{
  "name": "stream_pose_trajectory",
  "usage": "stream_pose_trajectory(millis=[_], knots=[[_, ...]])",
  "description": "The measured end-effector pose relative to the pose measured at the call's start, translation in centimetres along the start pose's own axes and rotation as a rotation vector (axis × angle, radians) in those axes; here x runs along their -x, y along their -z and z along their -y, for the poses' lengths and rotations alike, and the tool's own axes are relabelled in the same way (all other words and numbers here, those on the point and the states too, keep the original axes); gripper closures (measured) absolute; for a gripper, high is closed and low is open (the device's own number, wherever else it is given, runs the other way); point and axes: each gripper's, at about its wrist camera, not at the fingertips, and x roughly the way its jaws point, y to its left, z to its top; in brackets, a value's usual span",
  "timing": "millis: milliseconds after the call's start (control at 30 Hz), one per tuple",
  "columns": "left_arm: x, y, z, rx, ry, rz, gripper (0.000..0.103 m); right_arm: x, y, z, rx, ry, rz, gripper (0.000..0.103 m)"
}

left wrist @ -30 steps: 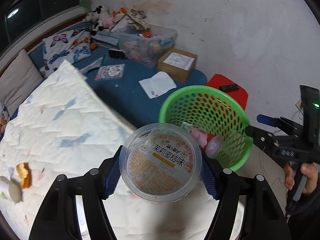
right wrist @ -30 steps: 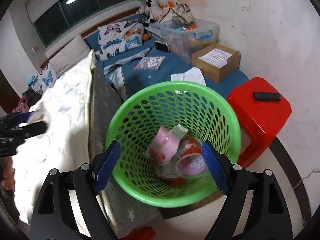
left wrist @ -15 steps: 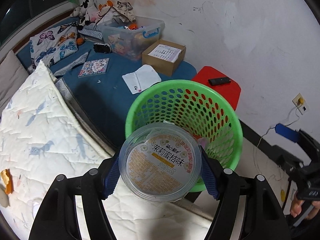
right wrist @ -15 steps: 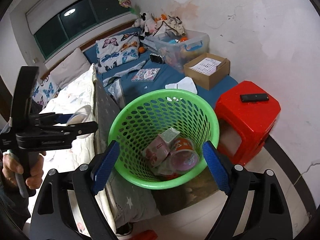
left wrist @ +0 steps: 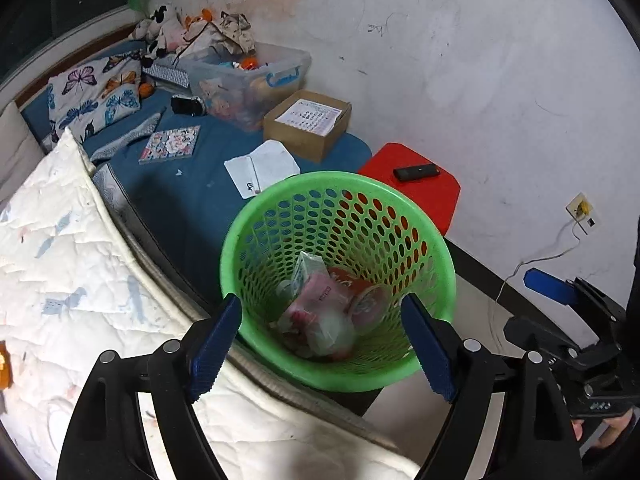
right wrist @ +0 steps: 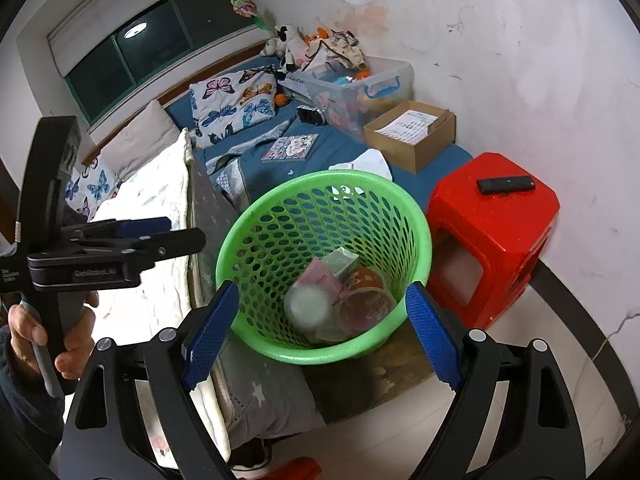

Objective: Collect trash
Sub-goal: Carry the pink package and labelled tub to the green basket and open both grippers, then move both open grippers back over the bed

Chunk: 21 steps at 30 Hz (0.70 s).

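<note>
A green mesh basket (left wrist: 436, 248) (right wrist: 400, 200) stands on the floor at the bed's foot, with pink wrappers and a red cup inside. A clear round tub (right wrist: 308, 306) (left wrist: 330, 330) looks blurred among them. My left gripper (left wrist: 322, 344) hovers above the basket's near rim, its jaws opening with nothing between them; the left gripper (right wrist: 120, 240) also shows at the left of the right wrist view, held by a hand. My right gripper (right wrist: 320, 334) stands open and empty over the basket's near side, and the right gripper (left wrist: 560, 308) appears at the right edge of the left wrist view.
A red stool (right wrist: 492, 216) with a black remote (right wrist: 505, 184) stands right of the basket by the wall. On the blue bed lie a cardboard box (left wrist: 308, 124), a clear storage bin (left wrist: 248, 80) and a white paper (left wrist: 262, 168). An orange scrap (left wrist: 2, 368) lies on the white quilt (left wrist: 60, 272).
My left gripper opened and let go of the clear round tub, which now lies in the basket. The left hand shifted toward the basket; the right gripper drew back slightly.
</note>
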Motion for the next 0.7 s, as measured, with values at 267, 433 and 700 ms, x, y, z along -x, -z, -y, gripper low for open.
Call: stream_pose_trajectory(millis=[267, 433, 700], knots=[[4.6, 1.5, -3.7, 0.057, -0.026, 0.056, 0.023, -0.2, 0.2, -3.6, 0.074, -0.048, -0.013, 0.018], [7.8, 3.4, -8.1, 0.134, -0.083, 0.096, 0.021, -1.2, 0.2, -7.4, 0.146, -0.093, -0.026, 0.018], [11.5, 6.2, -15.9, 0.234, -0.226, 0.116, 0.021, -3.8, 0.5, -13.3, 0.233, -0.172, -0.074, 0.018]])
